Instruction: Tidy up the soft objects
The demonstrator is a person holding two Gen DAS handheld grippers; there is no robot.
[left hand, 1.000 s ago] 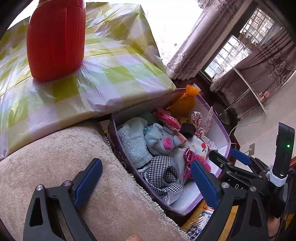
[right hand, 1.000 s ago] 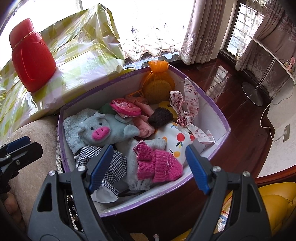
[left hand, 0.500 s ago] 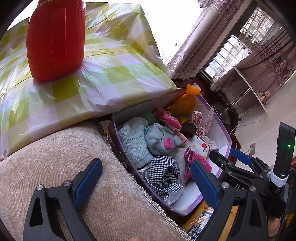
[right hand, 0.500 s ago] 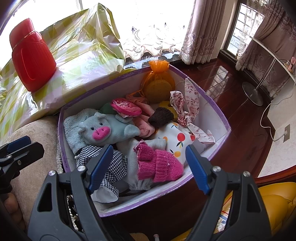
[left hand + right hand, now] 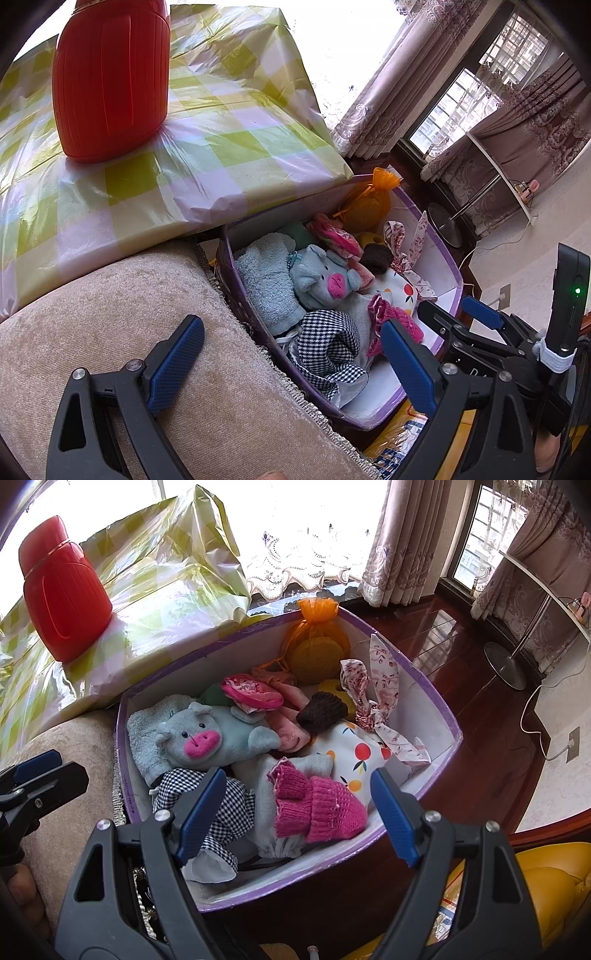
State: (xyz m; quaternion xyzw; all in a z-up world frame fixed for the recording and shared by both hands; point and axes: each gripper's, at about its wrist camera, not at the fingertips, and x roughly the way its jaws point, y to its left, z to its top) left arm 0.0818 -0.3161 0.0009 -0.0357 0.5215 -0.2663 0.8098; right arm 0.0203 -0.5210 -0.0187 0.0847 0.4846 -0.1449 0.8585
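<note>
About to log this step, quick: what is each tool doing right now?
Left tool: open, holding nothing, over the beige cushion.
Right tool: open, holding nothing, above the purple box.

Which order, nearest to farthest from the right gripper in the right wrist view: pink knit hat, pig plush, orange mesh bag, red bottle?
From the right gripper:
1. Pink knit hat, between the fingers, box front.
2. Pig plush, box left.
3. Orange mesh bag, box back wall.
4. Red bottle, far left, on the checked package.

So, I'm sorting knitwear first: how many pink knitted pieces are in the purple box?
1 visible: a pink knitted piece at the near end of the purple box, beside the checked cloth. More may be buried underneath.
</note>
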